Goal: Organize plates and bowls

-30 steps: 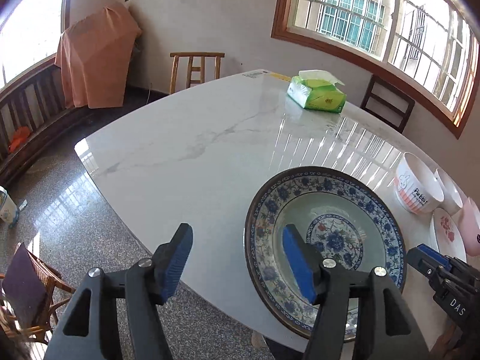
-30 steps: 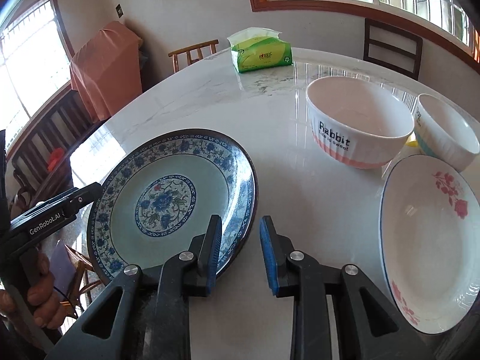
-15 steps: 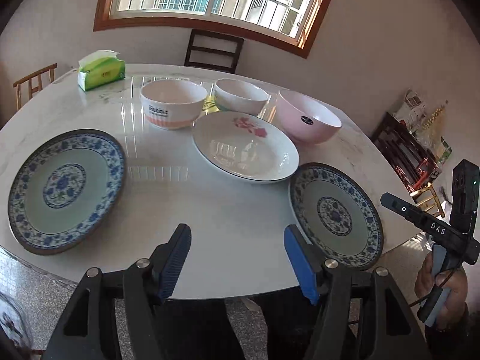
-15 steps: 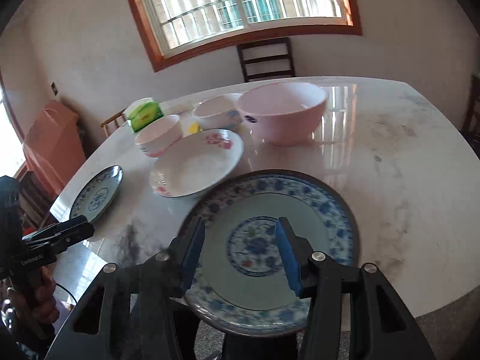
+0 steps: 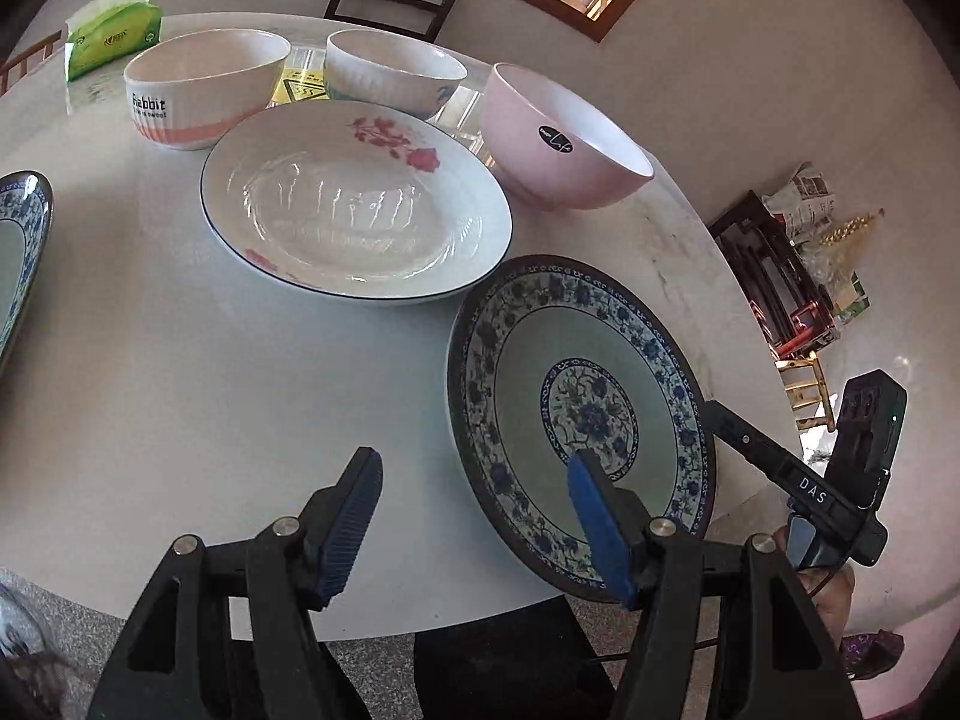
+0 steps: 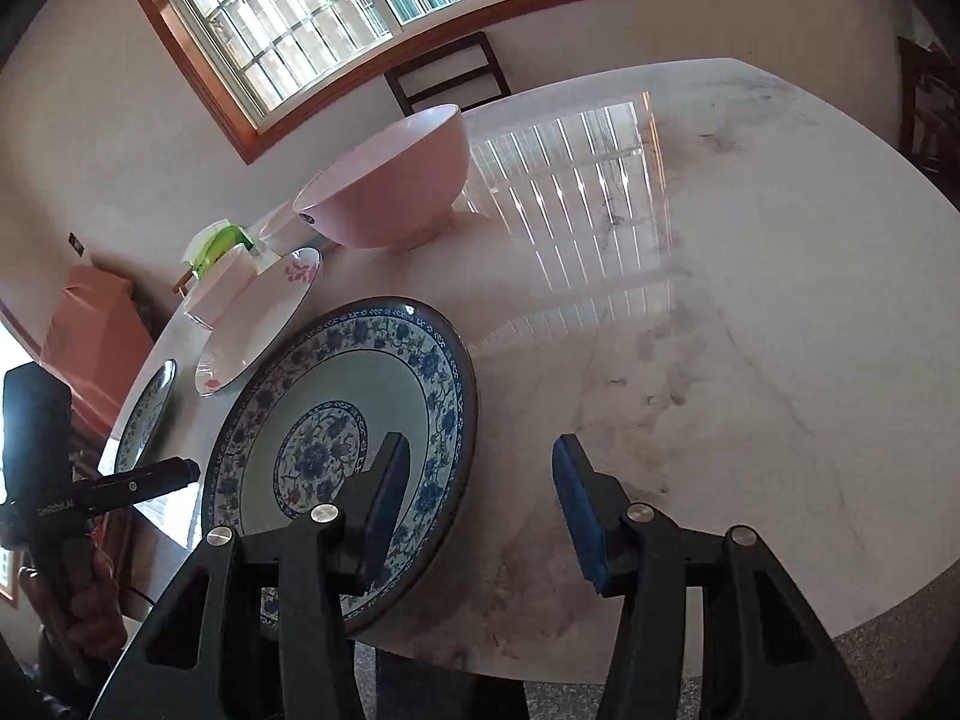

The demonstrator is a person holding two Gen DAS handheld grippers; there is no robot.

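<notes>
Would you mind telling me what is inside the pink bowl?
The pink bowl shows only a bare white inner wall; nothing is visible in it. Its near wall hides the bottom, so that part cannot be checked.

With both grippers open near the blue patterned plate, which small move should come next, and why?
Probably lower the right gripper so its fingers straddle the near rim of the blue patterned plate. That gripper is open and empty, with one finger already over the plate and the other over the table.

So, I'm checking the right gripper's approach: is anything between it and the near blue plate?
Nothing visible. The right gripper hangs open at the blue patterned plate's near rim, one finger over the plate, the other over bare table.
</notes>
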